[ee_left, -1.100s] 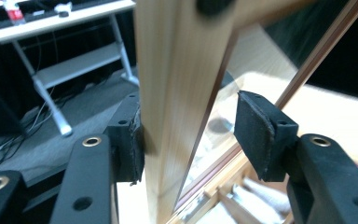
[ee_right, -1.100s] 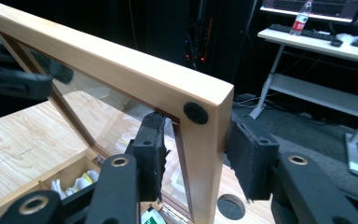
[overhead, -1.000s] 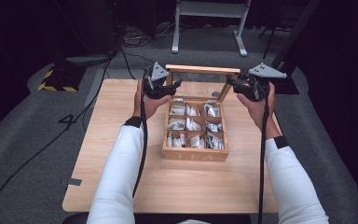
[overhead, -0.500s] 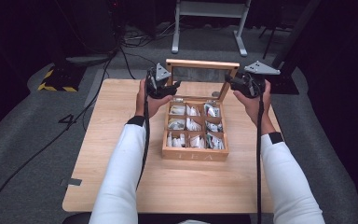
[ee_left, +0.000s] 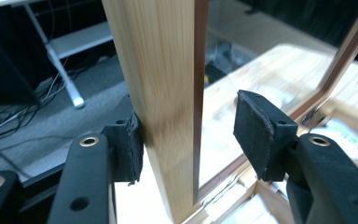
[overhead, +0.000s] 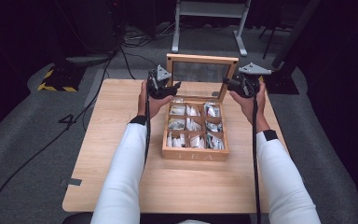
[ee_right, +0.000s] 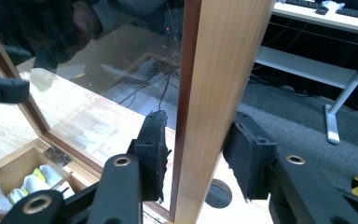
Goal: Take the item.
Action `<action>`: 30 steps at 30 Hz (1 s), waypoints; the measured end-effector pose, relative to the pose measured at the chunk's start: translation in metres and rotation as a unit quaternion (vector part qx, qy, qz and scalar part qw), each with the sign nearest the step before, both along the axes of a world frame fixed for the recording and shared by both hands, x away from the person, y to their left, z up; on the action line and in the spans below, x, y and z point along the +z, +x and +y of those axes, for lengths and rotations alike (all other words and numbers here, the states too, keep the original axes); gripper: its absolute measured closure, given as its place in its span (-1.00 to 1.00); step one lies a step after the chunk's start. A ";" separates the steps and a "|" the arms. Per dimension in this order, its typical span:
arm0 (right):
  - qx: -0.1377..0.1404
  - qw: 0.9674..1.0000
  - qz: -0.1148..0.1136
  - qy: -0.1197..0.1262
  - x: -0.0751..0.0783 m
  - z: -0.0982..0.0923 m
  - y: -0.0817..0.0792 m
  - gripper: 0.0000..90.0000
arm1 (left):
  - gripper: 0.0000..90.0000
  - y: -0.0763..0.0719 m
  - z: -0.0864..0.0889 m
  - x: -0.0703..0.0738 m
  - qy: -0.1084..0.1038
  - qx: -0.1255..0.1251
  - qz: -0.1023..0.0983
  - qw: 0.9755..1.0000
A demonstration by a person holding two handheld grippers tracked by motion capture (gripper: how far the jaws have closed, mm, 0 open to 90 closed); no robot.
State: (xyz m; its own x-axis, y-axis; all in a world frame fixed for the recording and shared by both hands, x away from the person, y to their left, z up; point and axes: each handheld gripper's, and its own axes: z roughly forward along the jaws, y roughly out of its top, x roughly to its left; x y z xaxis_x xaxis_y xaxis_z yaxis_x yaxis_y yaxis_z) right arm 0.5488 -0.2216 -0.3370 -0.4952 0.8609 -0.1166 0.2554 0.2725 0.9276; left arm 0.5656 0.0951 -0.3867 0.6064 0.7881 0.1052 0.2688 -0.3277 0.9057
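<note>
1. two grippers are up at the far half of the wooden table (overhead: 121, 186), one on each side of a wooden tea box (overhead: 196, 153) that sits near the table's middle, a little toward the right edge.
2. tea box stands open, its glass-paned lid (overhead: 201, 74) upright at the back, toward the table's far edge.
3. left gripper (overhead: 164, 87) is at the lid's left frame post. in the left gripper view the post (ee_left: 161, 93) stands between the jaws: one pad touches the wood's outer face, the other pad (ee_left: 256, 130) hangs clear of the glass side with a gap. so it is spread around the post, not clamped.
4. right gripper (overhead: 240, 85) is at the lid's right post. in the right gripper view the post (ee_right: 219, 93) rises between the jaws; both pads sit just beside the wood with slim gaps, spread, not squeezing.
5. nine compartments in the box, three by three, holding pale tea bags (overhead: 191, 125). "tea" is lettered on the front wall.
6. white sleeves (overhead: 121, 172) run in from the table's near edge, a cable trailing along each arm.
7. beyond the far edge: grey carpet, loose cables, a white metal stand (overhead: 207, 18).
</note>
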 end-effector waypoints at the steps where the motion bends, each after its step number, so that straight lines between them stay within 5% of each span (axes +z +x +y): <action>1: -0.002 1.000 0.001 0.002 -0.001 0.000 0.001 0.31 | 0.02 0.001 0.000 -0.003 0.001 0.000 0.008 1.000; 17: -0.018 0.999 0.042 -0.027 -0.033 0.007 0.013 0.25 | 0.02 0.006 -0.001 -0.029 0.055 0.004 0.057 0.997; 30: -0.024 0.996 0.082 -0.039 -0.063 0.009 0.021 0.24 | 0.00 0.006 0.000 -0.042 0.062 0.010 0.080 0.995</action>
State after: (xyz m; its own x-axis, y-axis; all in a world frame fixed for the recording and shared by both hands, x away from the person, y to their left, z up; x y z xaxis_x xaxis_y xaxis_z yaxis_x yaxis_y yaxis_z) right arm 0.5694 -0.2123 -0.4000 -0.4715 0.8756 -0.1046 0.4158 0.3254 0.8492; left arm 0.5713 0.0947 -0.4290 0.6082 0.7867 0.1056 0.4127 -0.4271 0.8045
